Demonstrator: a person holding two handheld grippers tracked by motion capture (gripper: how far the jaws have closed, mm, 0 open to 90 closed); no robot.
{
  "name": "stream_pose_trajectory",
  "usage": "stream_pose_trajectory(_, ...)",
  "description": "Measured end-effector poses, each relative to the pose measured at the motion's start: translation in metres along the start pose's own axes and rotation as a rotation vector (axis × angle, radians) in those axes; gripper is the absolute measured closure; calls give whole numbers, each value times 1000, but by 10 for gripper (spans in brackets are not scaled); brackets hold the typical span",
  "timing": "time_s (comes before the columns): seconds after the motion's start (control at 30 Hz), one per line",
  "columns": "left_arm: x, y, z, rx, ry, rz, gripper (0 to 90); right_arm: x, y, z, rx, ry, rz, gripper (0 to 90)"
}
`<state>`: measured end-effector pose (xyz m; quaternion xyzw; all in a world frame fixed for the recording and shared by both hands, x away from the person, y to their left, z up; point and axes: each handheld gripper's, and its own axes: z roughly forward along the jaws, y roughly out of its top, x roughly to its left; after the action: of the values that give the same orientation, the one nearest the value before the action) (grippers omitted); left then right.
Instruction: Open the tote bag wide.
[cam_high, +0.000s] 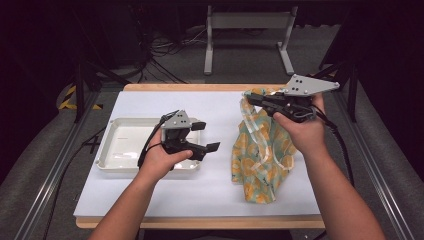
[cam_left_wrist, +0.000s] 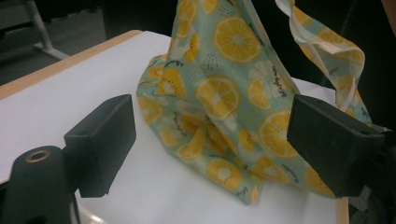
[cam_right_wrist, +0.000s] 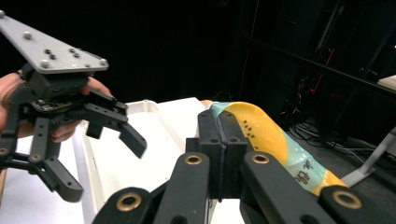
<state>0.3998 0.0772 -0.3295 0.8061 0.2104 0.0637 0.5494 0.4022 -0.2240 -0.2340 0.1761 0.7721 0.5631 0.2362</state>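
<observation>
A teal cloth bag printed with orange slices (cam_high: 260, 155) hangs from my right gripper (cam_high: 252, 98), its lower part crumpled on the white table cover. That gripper is shut on the bag's top edge (cam_right_wrist: 252, 128), lifted above the table's back right. My left gripper (cam_high: 206, 136) is open, held beside the white tray and pointing at the bag. Between its black fingers (cam_left_wrist: 100, 140) I see the bag (cam_left_wrist: 219, 98) and its pale strap (cam_left_wrist: 327, 51), a short way off. The left gripper (cam_right_wrist: 105, 161) also appears open in the right gripper view.
A shallow white tray (cam_high: 120, 145) sits on the left of the white cover (cam_high: 210, 192). The wooden table edge (cam_high: 200, 222) runs along the front. A grey metal stand (cam_high: 247, 22) and cables lie on the floor beyond.
</observation>
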Motion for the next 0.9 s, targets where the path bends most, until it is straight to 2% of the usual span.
stream_pose_trajectory(0.07, -1, 4, 8, -3, -28, -4, 165, 1, 0, 0, 2, 1, -3, 900)
stream_pose_trajectory(0.2, -7, 13, 22, -6, -41, 24, 189, 2, -1, 1, 2, 4, -4, 900)
stream_pose_trajectory(0.33, -12, 20, 31, -44, -79, 46, 209, 4, -1, 1, 4, 3, -13, 900)
stream_pose_trajectory(0.6, -13, 29, 43, -73, -92, 46, 255, 6, -2, 1, -11, 7, -18, 900)
stream_pose_trajectory(0.7, -12, 33, 49, -104, -137, 20, 257, 6, -3, 1, -12, 5, -20, 900)
stream_pose_trajectory(0.8, -13, 40, 53, -92, -131, 44, 267, 7, -3, 1, -11, 5, -22, 900)
stream_pose_trajectory(0.87, -14, 45, 58, -97, -161, 31, 297, 8, -4, 2, -13, 8, -20, 900)
stream_pose_trajectory(0.9, -14, 45, 58, -97, -161, 31, 323, 8, -4, 2, -13, 8, -20, 900)
